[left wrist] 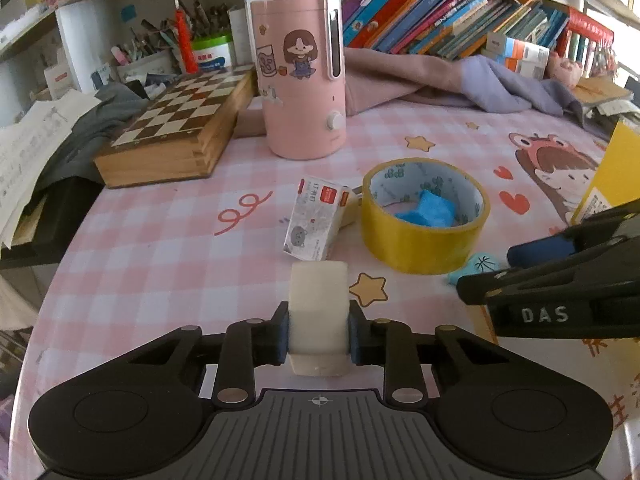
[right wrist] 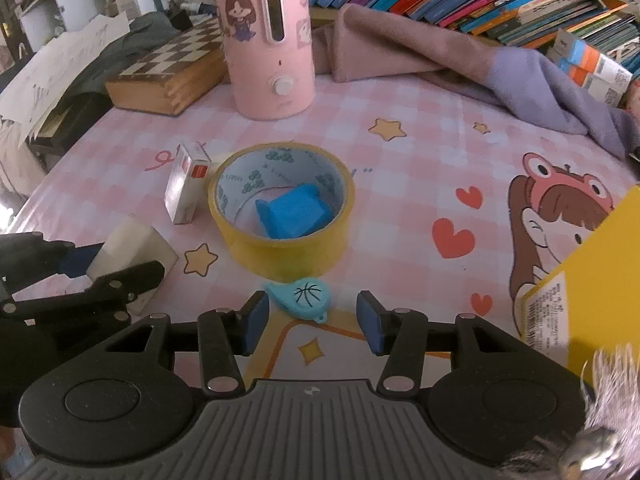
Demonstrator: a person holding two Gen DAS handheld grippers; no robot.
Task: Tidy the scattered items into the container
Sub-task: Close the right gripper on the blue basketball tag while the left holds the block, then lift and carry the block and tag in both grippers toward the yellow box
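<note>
Two low wrist views over the pink checked tablecloth (left wrist: pixel 160 248), facing the bookshelf.
Left view looks from left, right view from right; both closely share the yellow tape roll (left wrist: pixel 420 240) (right wrist: pixel 280 252).

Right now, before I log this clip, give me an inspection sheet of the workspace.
Surface: pink checked tablecloth with cartoon prints.
Job's things: white block in the left gripper; yellow tape roll with a blue piece inside it; small white box beside the roll; light-blue tag flat on the cloth; yellow box at right.
Clutter: pink appliance, chessboard box, folded cloth.
Grippers: left gripper jaws shut on the block; right gripper jaws open, either side of the tag.
Cables: nothing seen.
Surroundings: bookshelf, pen holders, papers.
</note>
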